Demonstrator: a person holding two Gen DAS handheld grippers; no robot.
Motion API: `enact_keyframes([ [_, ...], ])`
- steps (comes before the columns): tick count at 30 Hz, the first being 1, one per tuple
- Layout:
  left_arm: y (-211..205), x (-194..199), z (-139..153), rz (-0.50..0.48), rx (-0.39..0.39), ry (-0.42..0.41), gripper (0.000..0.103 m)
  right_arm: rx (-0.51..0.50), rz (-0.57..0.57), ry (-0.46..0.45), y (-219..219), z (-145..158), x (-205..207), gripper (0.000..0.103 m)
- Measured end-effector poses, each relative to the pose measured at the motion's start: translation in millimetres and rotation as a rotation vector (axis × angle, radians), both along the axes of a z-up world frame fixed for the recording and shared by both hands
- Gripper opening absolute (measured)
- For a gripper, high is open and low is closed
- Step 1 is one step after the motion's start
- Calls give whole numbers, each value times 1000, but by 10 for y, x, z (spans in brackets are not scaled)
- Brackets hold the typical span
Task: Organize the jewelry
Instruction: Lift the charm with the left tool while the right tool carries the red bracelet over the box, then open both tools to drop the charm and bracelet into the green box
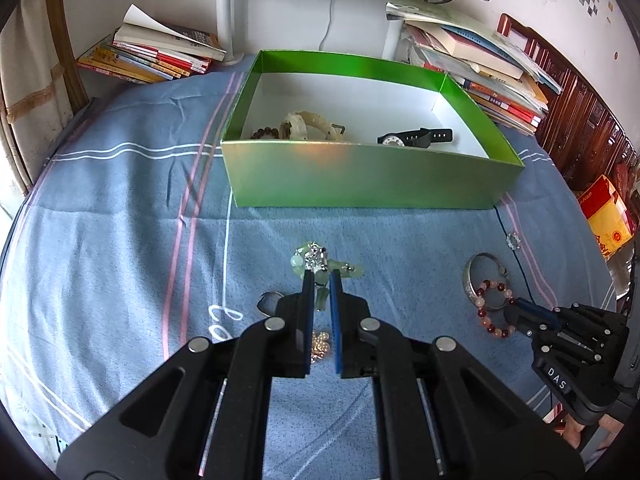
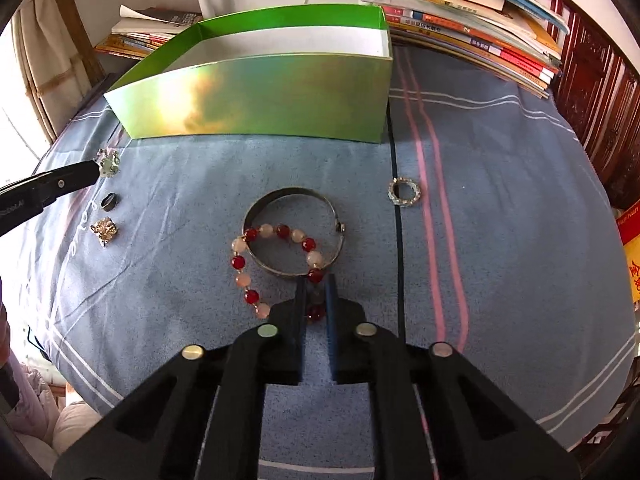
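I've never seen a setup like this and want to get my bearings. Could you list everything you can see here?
Box: one, green outside, white inside, open, on the bedspread.
Wristwatch: one, black, inside the box.
Bracelets in box: pale carved one and dark beaded one, partly hidden.
Jade-and-silver piece: one, pale green, between the left gripper's fingertips.
Beaded bracelet: one, red and pink, overlapping the bangle.
Bangle: one, silver.
Sparkly ring: one, silver.
Dark ring: one.
Gold cluster: one.
Book stacks: two, behind the box.
Bedspread: blue, striped.
Left gripper: black.
Right gripper: black, at the beads.
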State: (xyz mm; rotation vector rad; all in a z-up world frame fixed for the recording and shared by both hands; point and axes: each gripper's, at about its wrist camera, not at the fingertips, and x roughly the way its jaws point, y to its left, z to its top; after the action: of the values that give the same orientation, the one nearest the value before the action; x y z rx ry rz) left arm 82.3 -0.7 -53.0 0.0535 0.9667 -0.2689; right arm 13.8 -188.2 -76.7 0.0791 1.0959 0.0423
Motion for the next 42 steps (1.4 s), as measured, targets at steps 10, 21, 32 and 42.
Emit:
enact_keyframes([
  [10,-24,74,320,-23,1,-73,8,-15,47,-215,91,807,87,8],
  [21,-533,942,766,-119,-11,-124,8,-63,18,-371,46,1327,875,8],
  [32,-785,1553,131,-87,41,-3,15,-27,-51,-214,-107,700,1431,11],
  [42,-148,895,442,67,106,-126,62,25,-81,-237,-318,805,755,46],
])
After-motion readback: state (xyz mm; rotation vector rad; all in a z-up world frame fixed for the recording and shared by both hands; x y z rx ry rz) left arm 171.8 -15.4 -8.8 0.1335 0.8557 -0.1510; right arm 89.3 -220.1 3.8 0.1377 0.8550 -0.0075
